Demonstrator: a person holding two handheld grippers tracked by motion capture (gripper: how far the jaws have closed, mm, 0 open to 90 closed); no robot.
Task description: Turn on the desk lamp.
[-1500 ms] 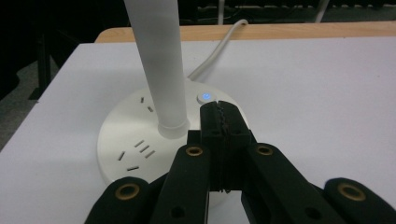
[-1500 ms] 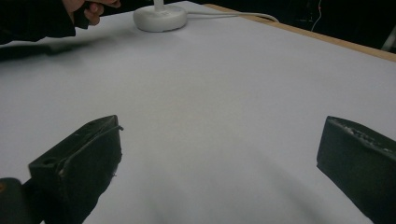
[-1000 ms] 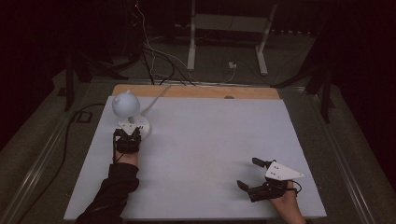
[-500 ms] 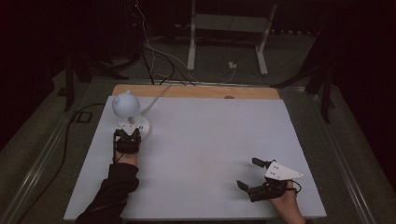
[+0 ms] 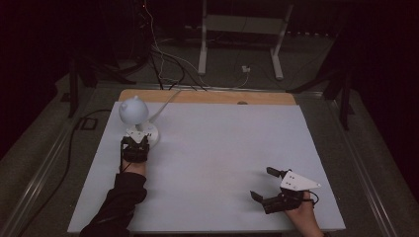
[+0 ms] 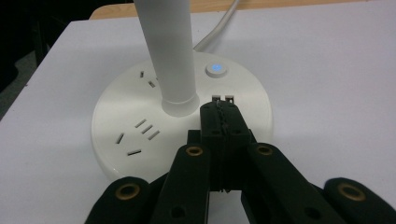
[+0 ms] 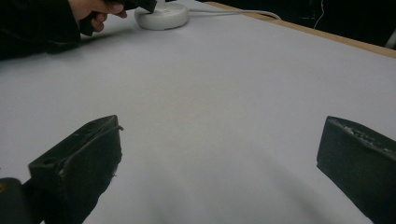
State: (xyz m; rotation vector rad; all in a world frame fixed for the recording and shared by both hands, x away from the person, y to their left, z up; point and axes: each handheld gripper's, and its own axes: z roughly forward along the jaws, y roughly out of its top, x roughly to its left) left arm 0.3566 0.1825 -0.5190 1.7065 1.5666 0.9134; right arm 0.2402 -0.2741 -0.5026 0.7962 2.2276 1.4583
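Dark floor and trailing cables surround a white table [image 5: 212, 163] whose far left corner carries a small white desk lamp [image 5: 134, 112] with a globe head. Its round base [image 6: 140, 130] has socket slots moulded into the top, a white stem [image 6: 164, 51] rising from the middle and a round power button [image 6: 215, 70] that glows blue beside the stem. The left gripper [image 6: 220, 112] sits over the near edge of that base with its jaws pressed together and nothing between them, the joined tips resting just short of the button. The step in hand looks like pressing the switch with the closed tips; whether they already touch the base is hard to tell from this angle. The next move calls for a short push forward and down onto the button, keeping clear of the stem. The right gripper [image 5: 269, 185] lies well apart near the table's right front, jaws spread wide and empty.
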